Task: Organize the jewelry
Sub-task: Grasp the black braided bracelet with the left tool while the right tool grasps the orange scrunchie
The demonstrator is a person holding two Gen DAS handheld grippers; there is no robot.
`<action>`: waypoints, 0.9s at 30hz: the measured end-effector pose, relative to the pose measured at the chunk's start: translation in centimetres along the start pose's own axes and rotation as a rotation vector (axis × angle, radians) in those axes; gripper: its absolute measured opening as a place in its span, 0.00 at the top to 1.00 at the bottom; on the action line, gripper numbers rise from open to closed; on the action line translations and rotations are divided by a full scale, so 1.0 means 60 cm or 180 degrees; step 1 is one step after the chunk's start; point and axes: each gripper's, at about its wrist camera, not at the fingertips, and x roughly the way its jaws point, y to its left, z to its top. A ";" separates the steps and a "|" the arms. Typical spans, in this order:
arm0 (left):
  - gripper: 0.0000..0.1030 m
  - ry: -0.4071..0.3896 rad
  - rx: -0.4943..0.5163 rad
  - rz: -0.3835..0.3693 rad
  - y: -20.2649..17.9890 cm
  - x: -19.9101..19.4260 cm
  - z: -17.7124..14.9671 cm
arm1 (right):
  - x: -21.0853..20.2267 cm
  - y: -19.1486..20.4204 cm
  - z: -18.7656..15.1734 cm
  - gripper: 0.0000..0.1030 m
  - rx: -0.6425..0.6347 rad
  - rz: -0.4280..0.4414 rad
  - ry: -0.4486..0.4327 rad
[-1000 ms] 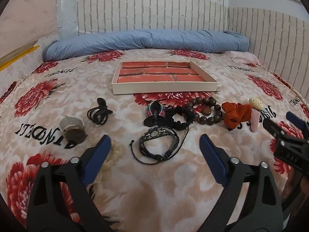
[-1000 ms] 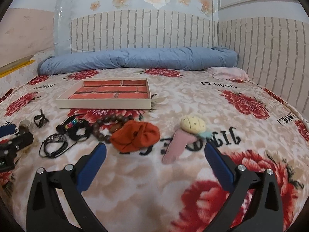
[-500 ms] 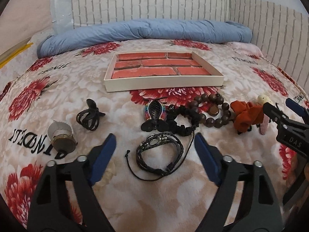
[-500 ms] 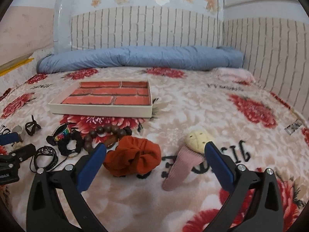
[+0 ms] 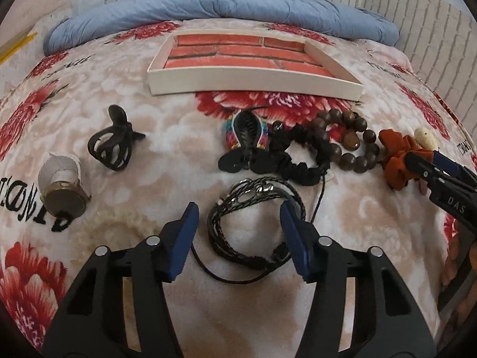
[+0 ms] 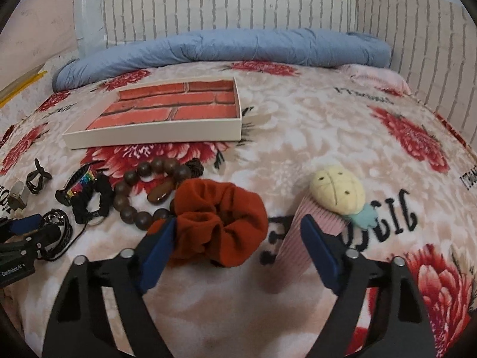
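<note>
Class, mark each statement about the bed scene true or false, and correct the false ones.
1. The tray with the brick-pattern floor already holds a bracelet. False: nothing lies in it.
2. The left gripper is open, its fingers on either side of the black braided bracelet. True.
3. The right gripper is shut on the orange scrunchie. False: it is open, with the scrunchie by its left finger.
4. The wooden bead bracelet lies between the tray and the scrunchie. True.
5. The black claw clip lies right of the scrunchie. False: it lies far to the left, near the watch.
</note>
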 end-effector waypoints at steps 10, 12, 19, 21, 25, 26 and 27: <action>0.47 0.0056 0.0017 -0.0035 0.005 0.011 -0.004 | 0.031 0.010 -0.006 0.53 -0.0064 0.0123 0.0260; 0.48 0.0060 0.0022 -0.0040 0.006 0.013 -0.003 | 0.032 0.011 -0.006 0.60 -0.0088 0.0138 0.0261; 0.67 0.0066 0.0161 0.0051 0.001 0.018 0.006 | 0.032 0.015 -0.005 0.71 -0.0113 0.0208 0.0253; 0.77 0.0058 0.0181 0.0074 0.003 0.018 0.007 | 0.030 0.014 -0.005 0.74 -0.0108 0.0236 0.0244; 0.87 0.0040 0.0270 0.0122 -0.003 0.016 0.008 | 0.028 0.009 -0.003 0.77 -0.0056 0.0287 0.0226; 0.88 0.0029 0.0272 0.0125 -0.003 0.014 0.008 | 0.026 0.007 -0.003 0.79 -0.0042 0.0291 0.0208; 0.89 0.0024 0.0272 0.0121 -0.002 0.013 0.008 | 0.023 0.006 -0.002 0.79 -0.0033 0.0297 0.0187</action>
